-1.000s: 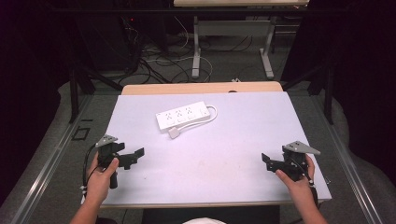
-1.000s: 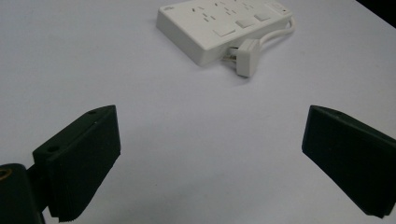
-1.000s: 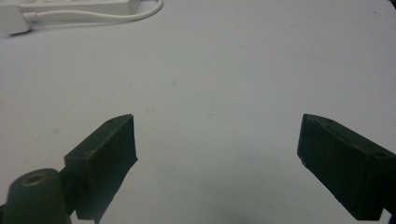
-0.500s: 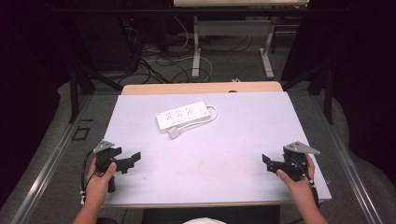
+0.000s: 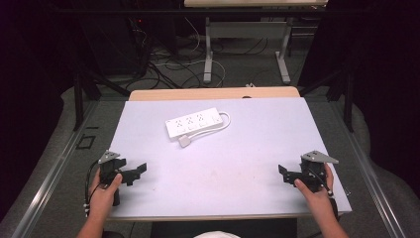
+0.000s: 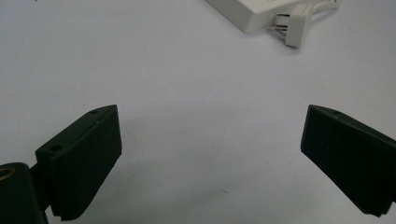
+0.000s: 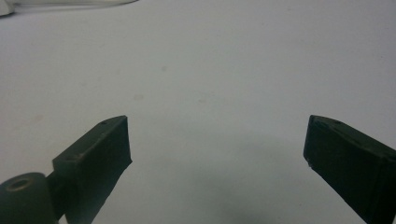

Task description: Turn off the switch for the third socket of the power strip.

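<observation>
White power strip (image 5: 193, 123) lies flat on the far-centre part of the table (image 5: 237, 163), long side slightly angled, w/ a row of sockets on top; smooth hard plastic, boxy w/ rounded corners. Its thin white cable (image 5: 224, 123) loops round the right end & comes back to a small square plug (image 5: 184, 141) just beside the strip's near edge. In left gripper view, the plug (image 6: 297, 30) sits far ahead, up-right of the jaws, well apart. Left gripper (image 5: 132, 173) at near-left table edge: jaws wide apart, nothing btwn them; ribbed matte black pads. Right gripper (image 5: 286, 174) at near-right: jaws have just been opening, nothing btwn them. Table top is pale, matte, faintly speckled.
</observation>
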`<action>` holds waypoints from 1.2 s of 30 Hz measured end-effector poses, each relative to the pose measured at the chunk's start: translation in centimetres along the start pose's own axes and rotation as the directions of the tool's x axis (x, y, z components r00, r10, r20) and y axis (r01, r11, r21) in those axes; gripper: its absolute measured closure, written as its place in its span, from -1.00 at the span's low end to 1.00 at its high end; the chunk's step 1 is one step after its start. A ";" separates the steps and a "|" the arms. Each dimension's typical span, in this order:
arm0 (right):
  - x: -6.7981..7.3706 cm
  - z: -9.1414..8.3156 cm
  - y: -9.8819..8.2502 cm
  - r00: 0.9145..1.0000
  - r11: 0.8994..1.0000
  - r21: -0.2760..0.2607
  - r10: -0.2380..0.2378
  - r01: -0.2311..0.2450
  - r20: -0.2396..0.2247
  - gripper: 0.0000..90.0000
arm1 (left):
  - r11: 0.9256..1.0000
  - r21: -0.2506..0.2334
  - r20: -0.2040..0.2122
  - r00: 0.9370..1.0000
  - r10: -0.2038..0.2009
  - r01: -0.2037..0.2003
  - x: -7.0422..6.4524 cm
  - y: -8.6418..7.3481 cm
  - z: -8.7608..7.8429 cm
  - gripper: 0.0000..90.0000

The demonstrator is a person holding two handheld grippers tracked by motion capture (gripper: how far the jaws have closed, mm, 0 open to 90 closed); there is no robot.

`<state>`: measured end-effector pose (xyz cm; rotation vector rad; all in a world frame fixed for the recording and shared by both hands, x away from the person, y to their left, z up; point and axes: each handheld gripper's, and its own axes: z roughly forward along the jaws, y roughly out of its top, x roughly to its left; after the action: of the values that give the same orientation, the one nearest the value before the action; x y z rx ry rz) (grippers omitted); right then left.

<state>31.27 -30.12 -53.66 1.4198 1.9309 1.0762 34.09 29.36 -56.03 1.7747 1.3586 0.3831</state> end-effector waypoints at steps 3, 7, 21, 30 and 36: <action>0.0 0.2 0.0 1.000 1.000 0.007 -0.003 0.003 0.001 -0.85 | 1.000 -0.001 -0.011 1.000 -0.003 0.003 0.0 -0.1 0.3 -0.88; 0.1 0.3 -0.1 1.000 1.000 0.013 -0.004 0.004 -0.003 -0.85 | 1.000 0.004 -0.015 1.000 -0.005 0.005 0.3 -0.2 0.4 -0.87; 0.0 0.6 -0.1 1.000 1.000 0.025 -0.012 0.012 -0.006 -0.85 | 0.999 -0.003 -0.020 0.999 -0.047 0.047 1.1 -0.4 0.2 -0.86; 0.1 0.8 -0.2 1.000 0.999 0.033 -0.019 0.020 -0.022 -0.85 | 0.997 -0.007 -0.026 0.996 -0.081 0.081 1.6 -0.3 0.1 -0.85; 0.0 0.7 -0.2 1.000 0.999 0.031 -0.012 0.013 -0.023 -0.85 | 0.997 -0.004 -0.026 0.996 -0.081 0.081 1.5 -0.3 0.3 -0.85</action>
<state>31.74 -29.96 -54.25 1.4154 1.9779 1.0657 34.65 30.65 -56.81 1.7113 1.4423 0.3650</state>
